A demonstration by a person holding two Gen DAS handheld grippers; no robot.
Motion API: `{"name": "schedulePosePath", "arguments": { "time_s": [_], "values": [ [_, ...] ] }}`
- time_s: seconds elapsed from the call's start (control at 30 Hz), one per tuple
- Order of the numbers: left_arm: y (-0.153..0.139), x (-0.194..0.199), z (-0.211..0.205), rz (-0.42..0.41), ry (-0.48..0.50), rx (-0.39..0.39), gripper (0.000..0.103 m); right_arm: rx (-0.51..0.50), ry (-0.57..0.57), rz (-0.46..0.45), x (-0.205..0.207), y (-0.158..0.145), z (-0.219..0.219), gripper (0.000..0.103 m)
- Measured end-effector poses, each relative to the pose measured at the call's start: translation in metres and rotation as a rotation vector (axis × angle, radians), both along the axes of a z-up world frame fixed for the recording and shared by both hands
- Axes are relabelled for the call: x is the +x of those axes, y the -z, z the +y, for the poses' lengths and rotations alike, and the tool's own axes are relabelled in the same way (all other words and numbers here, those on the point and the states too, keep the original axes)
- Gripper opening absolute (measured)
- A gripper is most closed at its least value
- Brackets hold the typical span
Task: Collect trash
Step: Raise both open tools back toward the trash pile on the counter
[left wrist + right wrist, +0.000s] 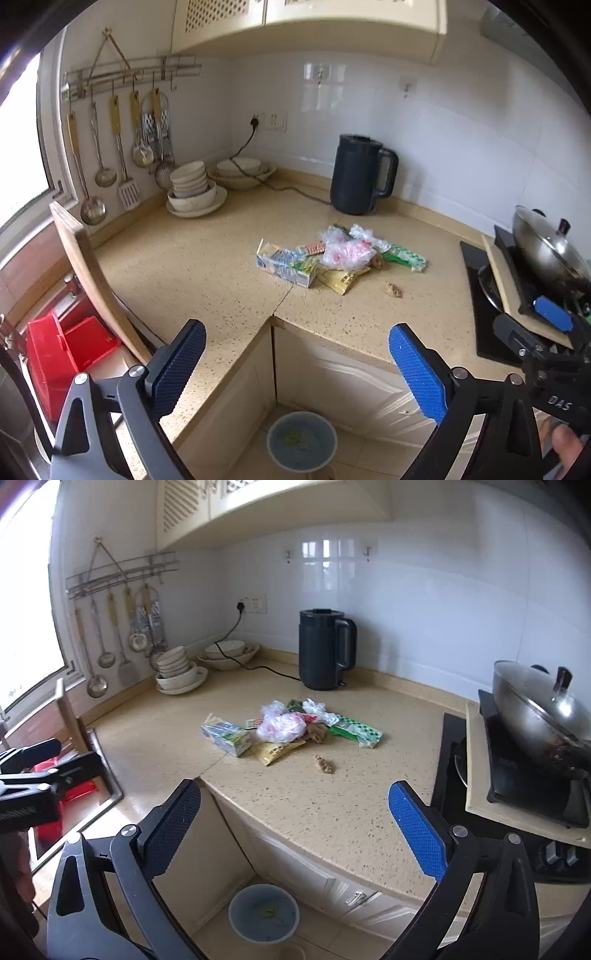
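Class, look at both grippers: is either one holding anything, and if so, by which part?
Nothing is held. The left gripper and right gripper both stand open and empty, while the trash pile lies untouched on the counter.

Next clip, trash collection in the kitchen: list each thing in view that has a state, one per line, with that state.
left gripper: jaws open, nothing between them
right gripper: jaws open, nothing between them
trash pile: lying on the countertop, not yet collected
brown scrap: lying apart from the pile
bin: on the floor, uncovered, a few green bits inside
kettle: upright, lid shut
wok: on the stove, lid on
bowls: stacked
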State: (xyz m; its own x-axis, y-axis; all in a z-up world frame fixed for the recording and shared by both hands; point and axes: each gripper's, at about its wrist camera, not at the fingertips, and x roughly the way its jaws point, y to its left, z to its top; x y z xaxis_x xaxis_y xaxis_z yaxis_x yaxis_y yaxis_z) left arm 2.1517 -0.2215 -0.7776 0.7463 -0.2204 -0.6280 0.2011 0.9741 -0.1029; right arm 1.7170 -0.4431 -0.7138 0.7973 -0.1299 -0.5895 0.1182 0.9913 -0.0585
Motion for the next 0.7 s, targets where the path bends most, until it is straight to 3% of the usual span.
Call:
{"name": "schedulePosePath", "arguments": {
  "time_s": [0.07,0.1,0.13,0.17,0.2,0.27,0.33,0.47,0.5,0.57,0.6,0.63,0.67,0.7],
  "values": [
    [0.024,0.026,-0.005,0.023,-0.013,0.01,0.098,0.004,0.013,0.023,0.014,0.011,-0.01,0.102],
    [-0.008,0.03,-0.004,0.035,-0.024,0.019,0.098,0.009,0.016,0.031,0.023,0.017,-0.016,0.102],
    [-0.003,0.044,-0.009,0.049,-0.031,0.025,0.098,0.012,0.018,0.043,0.032,0.024,-0.021,0.102],
    [-0.018,0.055,-0.016,0.061,-0.034,0.027,0.098,0.014,0.017,0.06,0.044,0.032,-0.027,0.102],
    [0.002,0.072,-0.022,0.075,-0.036,0.028,0.098,0.015,0.017,0.076,0.055,0.041,-0.032,0.102],
    [0.007,0.091,-0.03,0.093,-0.051,0.038,0.098,0.029,0.016,0.109,0.081,0.059,-0.044,0.102],
    [-0.007,0.112,-0.039,0.12,-0.068,0.042,0.098,0.038,0.014,0.15,0.11,0.08,-0.056,0.102],
    [0.018,0.167,-0.042,0.206,-0.106,0.036,0.098,0.022,-0.007,0.236,0.167,0.121,-0.076,0.102],
    [-0.003,0.174,-0.044,0.224,-0.117,0.038,0.098,0.017,-0.016,0.254,0.18,0.129,-0.08,0.102],
    [0.004,0.2,-0.048,0.251,-0.136,0.037,0.098,0.014,-0.027,0.284,0.199,0.146,-0.087,0.095],
    [-0.01,0.2,-0.046,0.26,-0.142,0.036,0.098,0.017,-0.037,0.302,0.21,0.156,-0.091,0.094],
    [0.005,0.211,-0.051,0.272,-0.149,0.036,0.098,0.02,-0.041,0.317,0.218,0.163,-0.093,0.094],
    [-0.008,0.236,-0.065,0.28,-0.155,0.036,0.098,0.021,-0.044,0.329,0.223,0.169,-0.096,0.092],
    [0.012,0.249,-0.068,0.291,-0.163,0.037,0.098,0.02,-0.055,0.337,0.23,0.175,-0.098,0.09]
  ]
}}
